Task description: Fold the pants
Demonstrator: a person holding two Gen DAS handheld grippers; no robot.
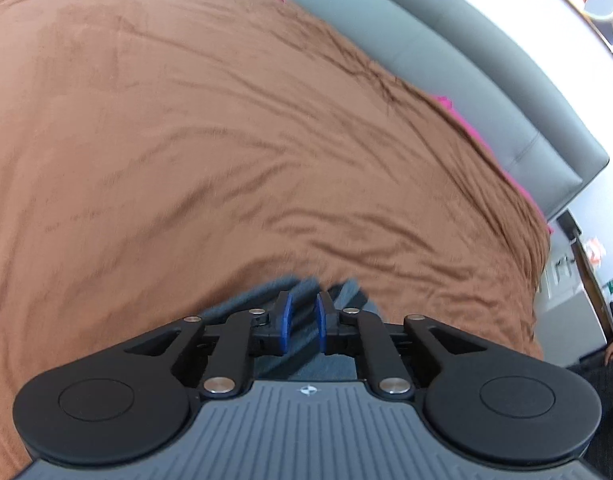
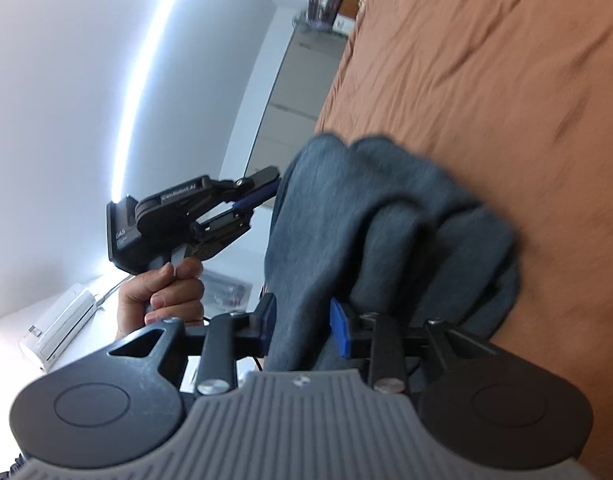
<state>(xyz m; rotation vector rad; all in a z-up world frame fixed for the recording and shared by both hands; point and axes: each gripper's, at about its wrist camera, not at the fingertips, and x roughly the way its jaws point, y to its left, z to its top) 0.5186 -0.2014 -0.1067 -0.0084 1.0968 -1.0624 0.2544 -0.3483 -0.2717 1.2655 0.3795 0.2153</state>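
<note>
The grey-blue pants point(image 2: 390, 216) hang bunched in folds over the brown bedspread point(image 2: 506, 80). My right gripper point(image 2: 304, 326) has its jaws partly closed around a thick fold of the pants. In the right wrist view my left gripper point(image 2: 262, 188) is held by a hand at the pants' left edge, its fingers reaching the cloth. In the left wrist view my left gripper point(image 1: 304, 320) has blue pads point(image 1: 284, 320) a small gap apart, with blurred pants fabric point(image 1: 306, 288) between and beyond them.
The brown bedspread point(image 1: 226, 140) covers the bed. A grey padded headboard point(image 1: 446, 64) runs along the far right, with pink fabric point(image 1: 466, 120) at its base. A white wall, a cabinet point(image 2: 290, 92) and a white device point(image 2: 58, 332) lie beside the bed.
</note>
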